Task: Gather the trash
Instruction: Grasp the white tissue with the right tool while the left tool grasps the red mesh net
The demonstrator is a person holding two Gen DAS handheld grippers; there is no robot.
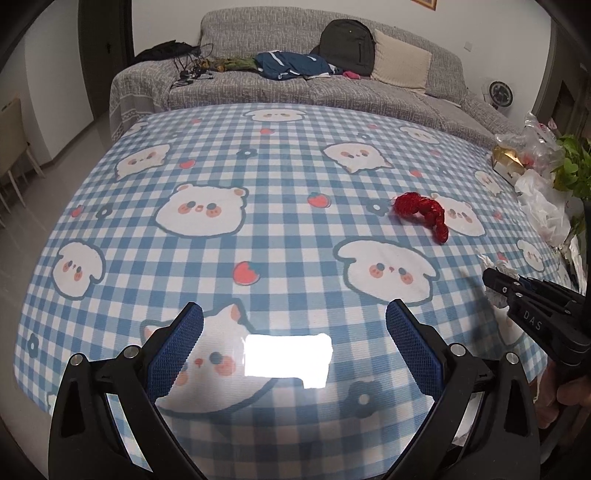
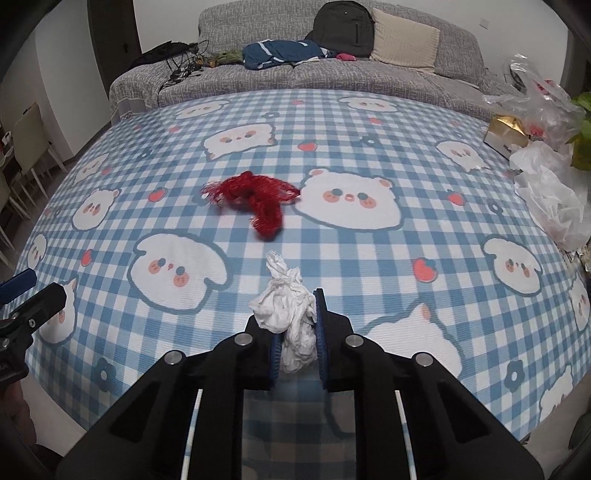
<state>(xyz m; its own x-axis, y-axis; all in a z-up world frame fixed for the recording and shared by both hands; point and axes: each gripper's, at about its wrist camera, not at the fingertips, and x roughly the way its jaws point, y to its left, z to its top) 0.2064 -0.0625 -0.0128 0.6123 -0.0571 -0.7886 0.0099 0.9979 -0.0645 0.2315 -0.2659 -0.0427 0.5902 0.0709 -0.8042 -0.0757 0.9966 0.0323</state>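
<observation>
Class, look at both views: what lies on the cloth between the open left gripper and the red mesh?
Nothing: between the left gripper and the red mesh there is only bare checked tablecloth, clearest in the left wrist view.

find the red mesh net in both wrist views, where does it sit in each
Left wrist: red mesh net lies right of centre on the checked tablecloth.
Right wrist: red mesh net lies left of centre, beyond the crumpled tissue.
Shared landmark: the black backpack on the sofa.

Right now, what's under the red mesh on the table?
Only the checked tablecloth shows around the red mesh, which lies flat on it, apart from the tissue in the right gripper. Whatever the mesh covers cannot be seen.
</observation>
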